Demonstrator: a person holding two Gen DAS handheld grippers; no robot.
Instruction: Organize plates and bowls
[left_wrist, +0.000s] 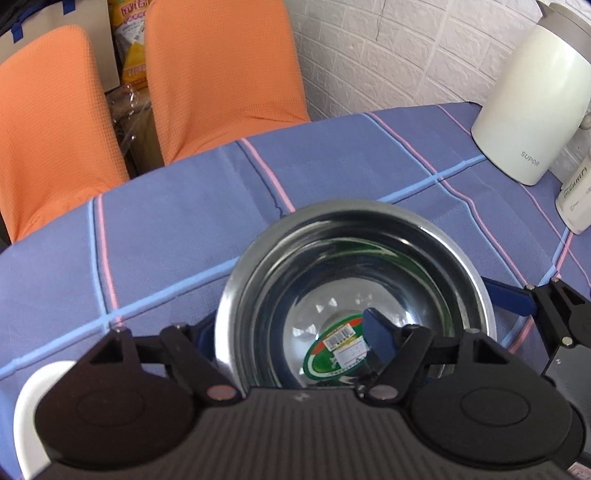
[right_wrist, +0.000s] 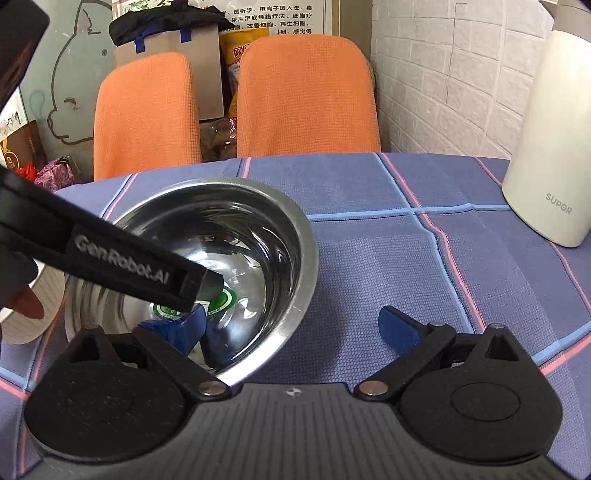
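Blue plaid tablecloth (right_wrist: 369, 258) covers table; 2 orange chairs (right_wrist: 306, 96) behind. Steel bowl (right_wrist: 295, 236) sits on cloth. Left gripper (left_wrist: 291, 339) and right gripper (right_wrist: 291, 325) each spread, straddling bowl rim. White SUPOR kettle (right_wrist: 546, 155) stands well apart.

Home dining room: clothed table (right_wrist: 369, 251), 2 chairs (right_wrist: 306, 96).

Orange chairs (right_wrist: 236, 107) against white brick wall (right_wrist: 443, 81).

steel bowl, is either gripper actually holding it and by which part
Neither holds it yet. The steel bowl has its rim between the open jaws of the left gripper and the right gripper, one finger inside, one outside.
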